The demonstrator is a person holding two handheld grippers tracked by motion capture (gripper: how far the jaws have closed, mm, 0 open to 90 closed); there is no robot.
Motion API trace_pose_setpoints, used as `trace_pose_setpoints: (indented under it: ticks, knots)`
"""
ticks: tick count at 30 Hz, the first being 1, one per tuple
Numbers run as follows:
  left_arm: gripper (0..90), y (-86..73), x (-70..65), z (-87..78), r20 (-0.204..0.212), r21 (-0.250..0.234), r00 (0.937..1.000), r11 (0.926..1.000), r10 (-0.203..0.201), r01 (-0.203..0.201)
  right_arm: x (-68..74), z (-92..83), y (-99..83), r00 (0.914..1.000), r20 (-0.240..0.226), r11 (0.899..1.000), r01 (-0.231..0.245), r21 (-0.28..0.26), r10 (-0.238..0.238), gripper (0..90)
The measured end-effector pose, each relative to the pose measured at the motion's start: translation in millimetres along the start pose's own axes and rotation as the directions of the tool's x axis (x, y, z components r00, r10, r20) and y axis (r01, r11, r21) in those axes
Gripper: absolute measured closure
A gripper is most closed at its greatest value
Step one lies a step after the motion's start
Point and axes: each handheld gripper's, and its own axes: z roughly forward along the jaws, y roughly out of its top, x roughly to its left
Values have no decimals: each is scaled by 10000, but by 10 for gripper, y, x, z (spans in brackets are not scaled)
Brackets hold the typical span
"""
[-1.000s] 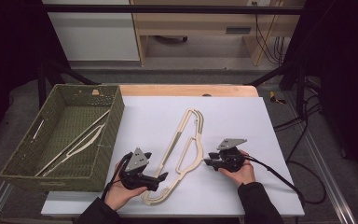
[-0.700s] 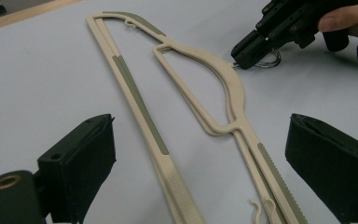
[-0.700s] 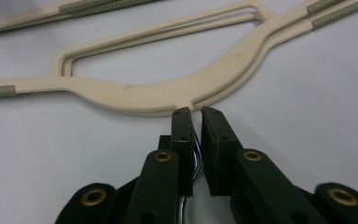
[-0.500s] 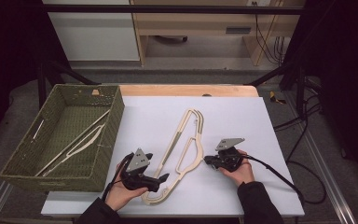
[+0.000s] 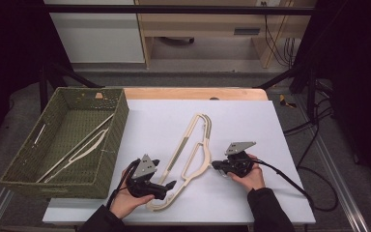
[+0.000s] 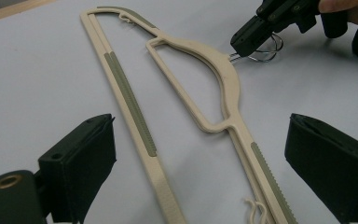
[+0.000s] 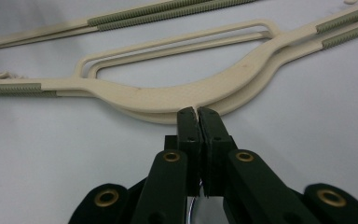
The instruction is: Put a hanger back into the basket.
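Observation:
Two cream plastic hangers with green grip strips lie stacked on the white table. My right gripper lies at their right side, shut on the metal hook where it leaves the hangers' neck. In the right gripper view its jaws are pressed together against that neck and hide the hook. My left gripper stands open over the hangers' near end. Its two jaws are spread wide to either side of the bars, touching neither.
A green woven basket stands at the table's left with another cream hanger lying inside. A black cable trails from my right gripper off the table's right edge. A wooden strip borders the table's far side.
Both hands have stayed where they were. The right gripper's jaws look drawn together at the hook compared with a second ago.

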Motion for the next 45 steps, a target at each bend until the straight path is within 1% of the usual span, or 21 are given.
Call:
trace_pose_setpoints:
  ticks: [6, 12, 18, 22, 24, 26, 29, 30, 32, 33, 34, 35, 36, 37, 38, 39, 40, 41, 43, 44, 45]
  knots:
    - [95, 57, -37, 21, 120, -57, 9999, 10000, 28, -27, 38, -68, 47, 9999, -113, 10000, -1, 61, 1, 893]
    - [101, 174, -149, 109, 250, 208, 9988, 9989, 414, -419, 91, -130, 75, 10000, 9, 9995, 82, 311, -83, 894]
    - [114, 377, -275, 318, 501, 505, 9961, 9959, 729, -755, 132, -185, 118, 9997, 77, 9992, 229, 330, -232, 894]
    - [123, 475, -368, 529, 679, 951, 9928, 9899, 988, -1050, 147, -197, 135, 9995, 125, 9985, 281, 471, -287, 894]
    - [127, 497, -392, 618, 746, 1152, 9912, 9863, 1096, -1178, 164, -199, 144, 9996, 218, 9987, 162, 480, -173, 894]
    - [143, 508, -403, 725, 821, 1328, 9907, 9840, 1083, -1186, 161, -194, 143, 9994, 197, 9987, 269, 439, -278, 894]
    - [155, 493, -401, 838, 885, 1549, 9915, 9820, 953, -1082, 158, -171, 131, 9993, 243, 9977, 269, 625, -285, 893]
    - [161, 481, -403, 862, 932, 1646, 9910, 9802, 957, -1101, 150, -163, 122, 9990, 185, 9969, 387, 690, -400, 893]
    - [157, 458, -420, 890, 925, 1778, 9905, 9771, 1018, -1170, 162, -151, 114, 9995, 239, 9969, 197, 761, -216, 893]
    - [156, 448, -420, 891, 937, 1939, 9879, 9710, 1234, -1397, 155, -144, 105, 9995, 209, 9970, 202, 747, -219, 893]
    - [157, 433, -433, 898, 958, 1937, 9882, 9715, 1195, -1362, 150, -135, 94, 9997, 163, 9973, 190, 715, -202, 893]
    - [158, 426, -434, 896, 981, 1993, 9866, 9688, 1302, -1477, 142, -126, 80, 9997, 167, 9971, 187, 742, -200, 893]
    - [160, 417, -440, 900, 968, 1951, 9876, 9707, 1235, -1405, 135, -114, 68, 9996, 156, 9975, 234, 673, -245, 893]
    - [164, 413, -430, 894, 986, 2042, 9858, 9667, 1362, -1540, 133, -102, 61, 9997, 135, 9977, 200, 646, -209, 893]
    - [164, 399, -435, 902, 947, 1921, 9877, 9713, 1242, -1405, 138, -95, 61, 9998, 161, 9976, 116, 679, -128, 893]
    - [169, 395, -425, 898, 963, 2024, 9872, 9686, 1269, -1443, 125, -85, 62, 9994, 98, 9974, 315, 648, -322, 893]
    - [170, 393, -414, 896, 997, 2100, 9863, 9662, 1312, -1497, 123, -73, 68, 9995, 67, 9981, 290, 550, -294, 893]
    - [171, 384, -418, 904, 957, 1981, 9883, 9708, 1184, -1355, 129, -72, 78, 9999, 28, 9987, 166, 478, -167, 893]
    - [178, 386, -401, 895, 941, 2067, 9869, 9671, 1309, -1480, 133, -90, 100, 9999, -72, 9996, 126, 256, -124, 893]
    - [181, 386, -406, 895, 896, 1903, 9892, 9729, 1160, -1313, 128, -108, 108, 9998, -73, 9996, 211, 213, -209, 893]
    - [189, 388, -404, 891, 895, 1872, 9890, 9734, 1173, -1324, 129, -119, 121, 9998, -67, 9997, 201, 155, -200, 893]
